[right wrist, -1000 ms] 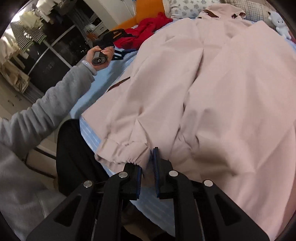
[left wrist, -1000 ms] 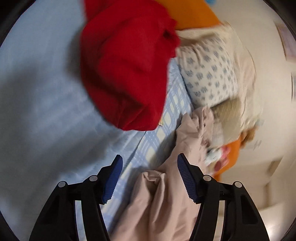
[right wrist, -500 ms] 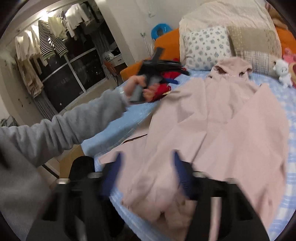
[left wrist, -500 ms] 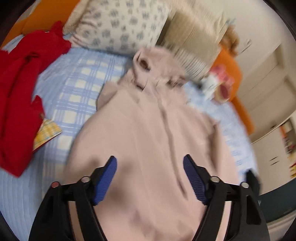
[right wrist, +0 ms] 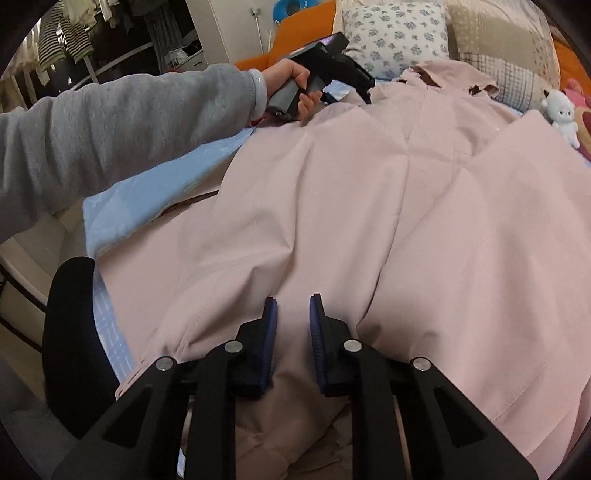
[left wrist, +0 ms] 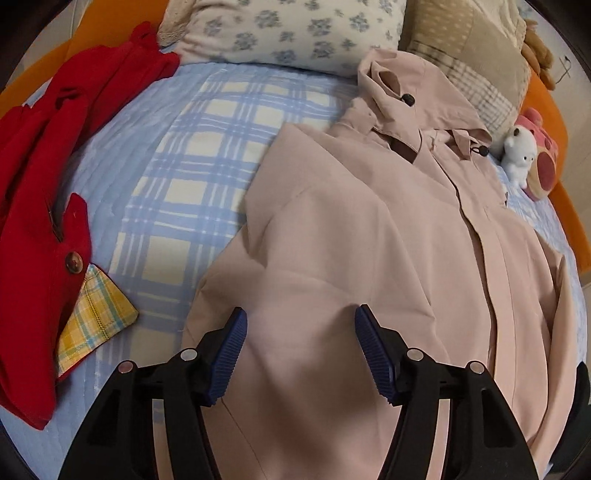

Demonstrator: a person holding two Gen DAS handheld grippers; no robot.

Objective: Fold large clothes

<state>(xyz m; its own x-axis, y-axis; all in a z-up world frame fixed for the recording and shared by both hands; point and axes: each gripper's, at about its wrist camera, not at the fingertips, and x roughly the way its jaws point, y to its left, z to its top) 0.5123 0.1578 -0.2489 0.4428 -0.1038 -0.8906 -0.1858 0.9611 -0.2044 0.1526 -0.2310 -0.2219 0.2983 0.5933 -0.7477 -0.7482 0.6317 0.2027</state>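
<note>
Big change from a second ago: the left gripper point(left wrist: 299, 350) was off over the red coat point(left wrist: 44, 221) near the bed's left edge, and now it hangs over the pink jacket point(left wrist: 369, 258) instead. Its jaws are closing a bit but stand well apart, blue ribbed pads point(left wrist: 231, 354) either side of smooth cloth, nothing pinched. From the right wrist view you see a hand point(right wrist: 295, 88) in a grey sleeve point(right wrist: 129, 125) holding it up by the collar end.

The right gripper point(right wrist: 293, 339) had the gathered elastic cuff clamped a second ago. That cuff isn't between the pads anymore; the jaws are closing, narrow gap, with flat jacket cloth lying in it, and I can't tell if they actually press on it.

The jacket is spread front-up across the middle of the bed point(left wrist: 177, 177), hood point(left wrist: 413, 92) toward the pillows point(left wrist: 288, 33) at the head end, hem at the foot edge. Thin, matte, softly creased fabric, covered placket, black cord stoppers at the hood. The bed cover is quilted pale blue with a plaid panel. The red coat looks woolly, with one brown button and yellow checked lining. A fuzzy white plush point(left wrist: 521, 155) sits by the right edge.
</note>
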